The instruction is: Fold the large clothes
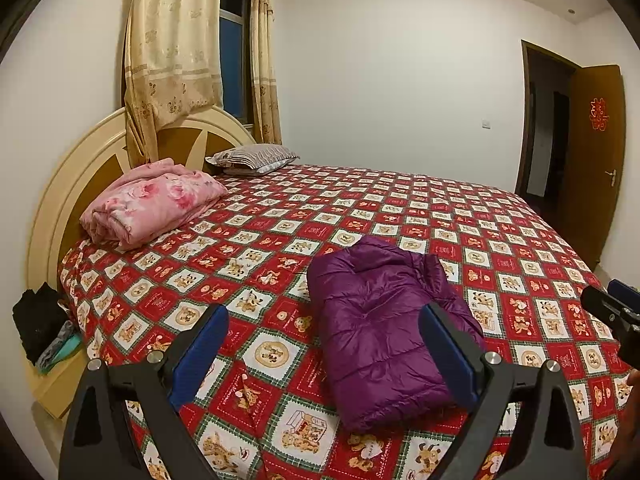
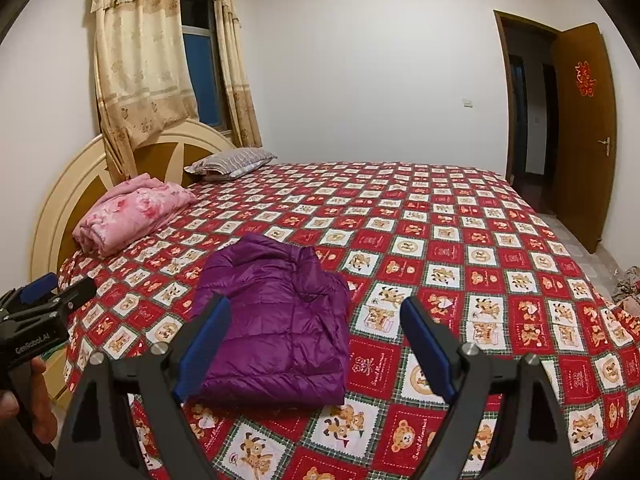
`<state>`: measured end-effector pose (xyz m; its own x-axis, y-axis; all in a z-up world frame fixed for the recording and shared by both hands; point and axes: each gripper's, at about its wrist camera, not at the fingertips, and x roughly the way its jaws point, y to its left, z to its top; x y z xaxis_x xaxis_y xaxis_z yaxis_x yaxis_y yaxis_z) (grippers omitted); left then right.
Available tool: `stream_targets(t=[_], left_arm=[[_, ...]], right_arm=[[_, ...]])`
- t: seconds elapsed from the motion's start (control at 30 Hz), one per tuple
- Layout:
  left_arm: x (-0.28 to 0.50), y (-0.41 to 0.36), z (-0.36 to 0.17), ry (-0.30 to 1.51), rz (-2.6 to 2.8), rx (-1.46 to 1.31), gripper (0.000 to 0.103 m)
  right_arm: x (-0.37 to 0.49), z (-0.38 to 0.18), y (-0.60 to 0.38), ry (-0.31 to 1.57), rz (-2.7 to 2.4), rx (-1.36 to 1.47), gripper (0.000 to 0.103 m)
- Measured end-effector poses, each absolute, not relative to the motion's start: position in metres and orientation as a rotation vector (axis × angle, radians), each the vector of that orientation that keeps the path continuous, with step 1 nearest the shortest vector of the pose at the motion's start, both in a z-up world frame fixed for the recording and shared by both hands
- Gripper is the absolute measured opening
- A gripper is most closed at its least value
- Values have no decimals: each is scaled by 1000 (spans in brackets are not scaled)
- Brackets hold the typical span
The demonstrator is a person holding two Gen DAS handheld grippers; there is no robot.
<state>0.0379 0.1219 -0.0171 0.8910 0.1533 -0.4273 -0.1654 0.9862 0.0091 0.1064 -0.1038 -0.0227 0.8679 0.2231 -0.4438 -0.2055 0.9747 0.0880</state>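
Note:
A purple puffer jacket (image 1: pixel 380 328) lies folded into a compact rectangle on the red patterned bedspread (image 1: pixel 500 240); it also shows in the right wrist view (image 2: pixel 276 320). My left gripper (image 1: pixel 324 344) is open and empty, held above the bed's near edge, with its right finger over the jacket's right side. My right gripper (image 2: pixel 316 340) is open and empty, with its left finger over the jacket's left side. Each gripper shows at the edge of the other's view, the right one (image 1: pixel 612 312) and the left one (image 2: pixel 44 300). Neither touches the jacket.
A folded pink blanket (image 1: pixel 152 200) and a striped pillow (image 1: pixel 252 158) lie by the round headboard (image 1: pixel 60 184). Dark clothes (image 1: pixel 40 324) sit on a low stand left of the bed. An open brown door (image 2: pixel 584 128) is at the far right. More cloth (image 2: pixel 630 280) lies on the floor.

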Motion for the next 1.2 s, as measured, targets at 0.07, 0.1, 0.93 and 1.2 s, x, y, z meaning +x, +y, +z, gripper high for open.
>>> stream_targets(t=[0.07,0.1,0.93,1.2], left_arm=[[38,122,-17,443,168,-26,96],[38,122,-17,442,167,-26,96],[39,125,-19,448,173,-31,96],[40,127,-20,451,180,-31,96]], right_arm=[[106,-23,-103,471,228,37,89],[106,-24,-102,473,230,37,89],[106,-25,-101,476,230,40,89],[107,-25,-102,475,231,38,89]])
